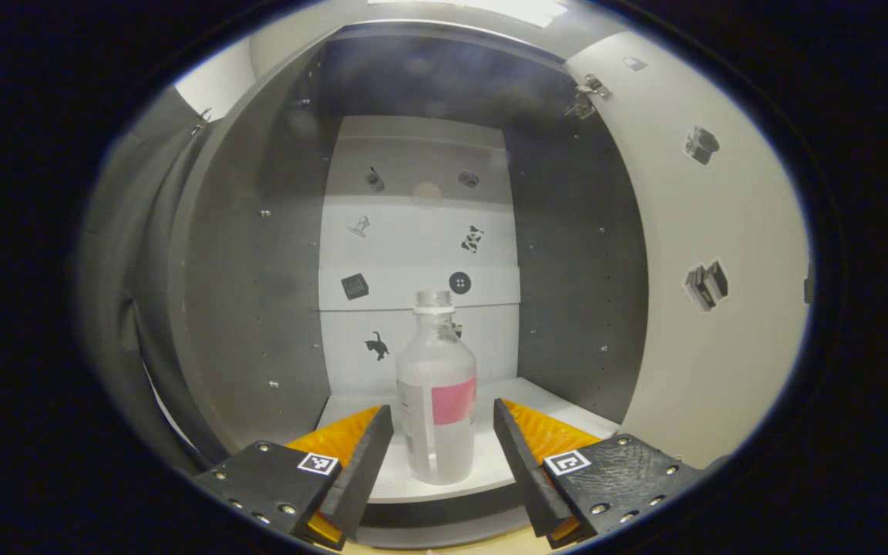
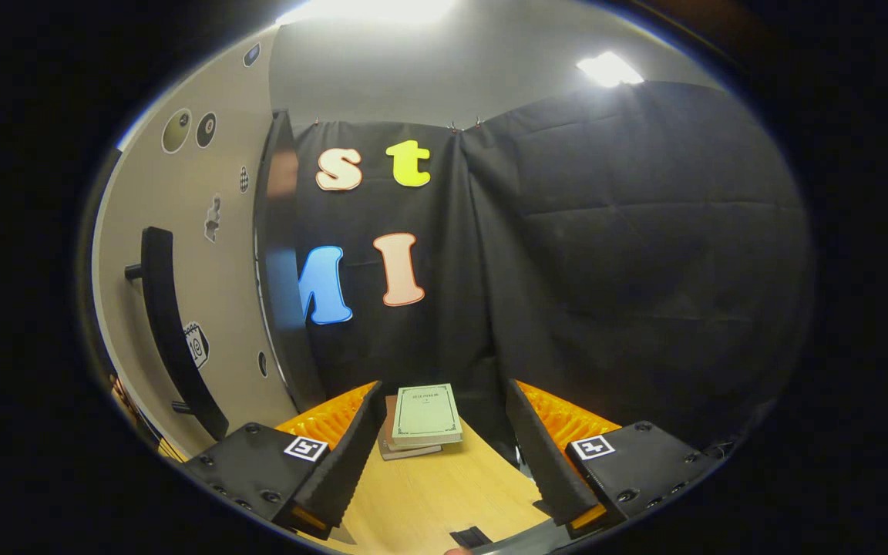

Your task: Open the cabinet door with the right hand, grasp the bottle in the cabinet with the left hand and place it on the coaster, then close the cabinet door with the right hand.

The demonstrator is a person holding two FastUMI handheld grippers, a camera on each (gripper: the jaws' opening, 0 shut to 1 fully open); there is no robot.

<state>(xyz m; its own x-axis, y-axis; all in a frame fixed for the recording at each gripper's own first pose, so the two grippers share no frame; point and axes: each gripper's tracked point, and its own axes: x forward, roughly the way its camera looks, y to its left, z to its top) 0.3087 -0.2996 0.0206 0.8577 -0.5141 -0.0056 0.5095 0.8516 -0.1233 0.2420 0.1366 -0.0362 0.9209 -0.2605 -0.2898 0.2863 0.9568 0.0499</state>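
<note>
Now my left claw (image 1: 436, 451) gapes wide around the bottle (image 1: 436, 389), upright on the cabinet shelf (image 1: 525, 393), untouched; it looks light, slick plastic, so I'd squeeze mid-body at the pink label; my right claw (image 2: 438, 455) hangs open above the table (image 2: 428, 493)
</note>
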